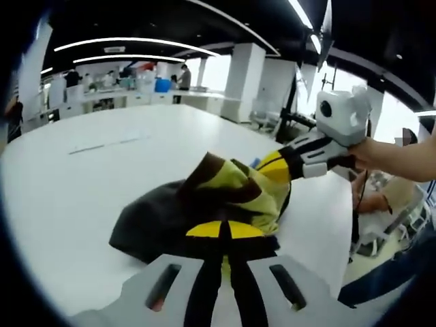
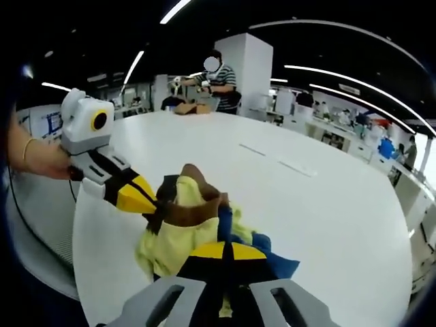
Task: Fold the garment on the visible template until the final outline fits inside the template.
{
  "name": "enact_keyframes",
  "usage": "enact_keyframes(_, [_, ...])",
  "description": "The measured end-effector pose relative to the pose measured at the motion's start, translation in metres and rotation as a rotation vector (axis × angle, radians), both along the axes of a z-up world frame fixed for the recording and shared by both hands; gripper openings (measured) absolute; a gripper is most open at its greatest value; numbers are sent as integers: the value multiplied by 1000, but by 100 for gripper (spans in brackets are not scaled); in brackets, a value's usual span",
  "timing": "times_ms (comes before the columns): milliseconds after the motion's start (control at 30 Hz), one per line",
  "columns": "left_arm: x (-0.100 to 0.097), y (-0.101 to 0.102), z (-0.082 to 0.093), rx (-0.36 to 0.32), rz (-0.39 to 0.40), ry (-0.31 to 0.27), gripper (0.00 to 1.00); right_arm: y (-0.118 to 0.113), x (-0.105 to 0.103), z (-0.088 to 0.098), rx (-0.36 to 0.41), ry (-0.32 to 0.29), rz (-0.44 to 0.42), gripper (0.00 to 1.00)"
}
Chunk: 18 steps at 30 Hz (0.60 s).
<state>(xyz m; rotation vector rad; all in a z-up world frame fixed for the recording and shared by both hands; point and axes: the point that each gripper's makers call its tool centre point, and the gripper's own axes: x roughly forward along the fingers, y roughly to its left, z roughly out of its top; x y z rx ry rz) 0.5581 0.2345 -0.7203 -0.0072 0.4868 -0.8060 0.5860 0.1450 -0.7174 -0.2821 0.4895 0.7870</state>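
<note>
A bunched garment of yellow, brown and blue cloth (image 1: 238,191) lies on the white table (image 1: 82,197), with a dark part (image 1: 146,225) spread to the left. My left gripper (image 1: 225,231) is shut on its near edge. My right gripper (image 1: 274,167), held by a hand (image 1: 385,153), comes in from the right and pinches the far side. In the right gripper view the garment (image 2: 174,238) hangs crumpled between both grippers: the right gripper (image 2: 228,252) is shut on it at the bottom, and the left gripper (image 2: 146,197) clamps a brown fold. Faint template lines (image 1: 109,144) (image 2: 279,160) mark the table beyond.
The table's curved edge (image 1: 340,231) runs close on the right, with chairs and a seated person beyond it. A person in a striped shirt (image 2: 221,78) works at a far table. Desks and pillars line the back of the room.
</note>
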Motion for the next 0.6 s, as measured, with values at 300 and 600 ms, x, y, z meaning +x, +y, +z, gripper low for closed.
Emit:
enact_keyframes(300, [8,24,31,-30,101,-26,0,-13,7,26,23,-51,-48,0])
enact_keyframes(600, [24,46,71,-28,157,-112,0,-26,20,55,35,-121,-92,0])
